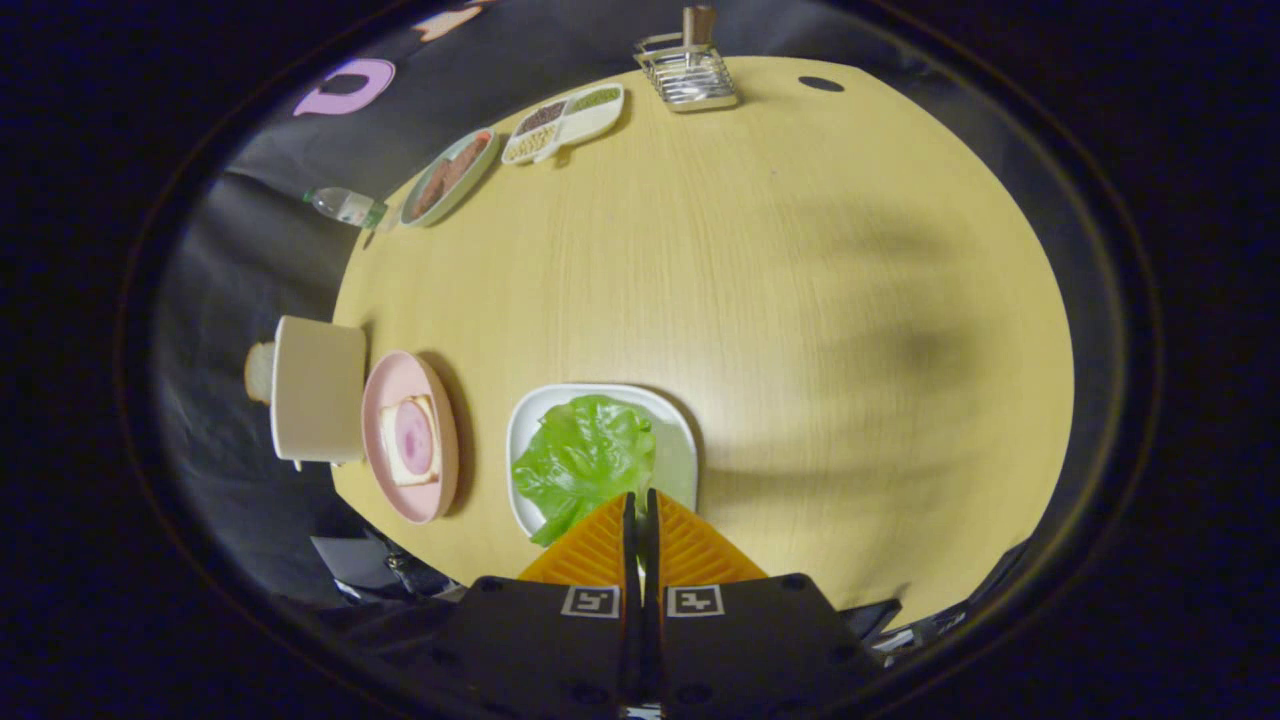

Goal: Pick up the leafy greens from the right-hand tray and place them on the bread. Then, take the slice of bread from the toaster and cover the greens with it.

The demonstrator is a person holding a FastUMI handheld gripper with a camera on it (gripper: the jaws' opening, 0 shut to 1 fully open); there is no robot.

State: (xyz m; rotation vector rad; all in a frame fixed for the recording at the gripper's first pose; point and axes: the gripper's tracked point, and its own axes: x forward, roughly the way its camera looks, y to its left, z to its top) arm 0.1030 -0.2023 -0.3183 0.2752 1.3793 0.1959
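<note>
Gripper view: the gripper (640, 497) has its fingers pressed together, grasping nothing, tips over the near edge of the leafy greens (585, 462). The greens lie in the white tray (678, 425), long axis running away from the fingers. Beside it, the pink plate (385, 480) holds bread (412, 440). The toaster (318, 390) stands just beyond the plate, a slice (259, 372) protruding.

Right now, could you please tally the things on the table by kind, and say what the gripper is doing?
Dishes: 4 (white tray, pink plate, oval plate, divided dish)
Food for the sandwich: 2 (leafy greens, bread)
Toaster: 1
Wire rack: 1
Bottle: 1
Total: 9
The gripper is shut, its tips at the greens' near edge.
</note>
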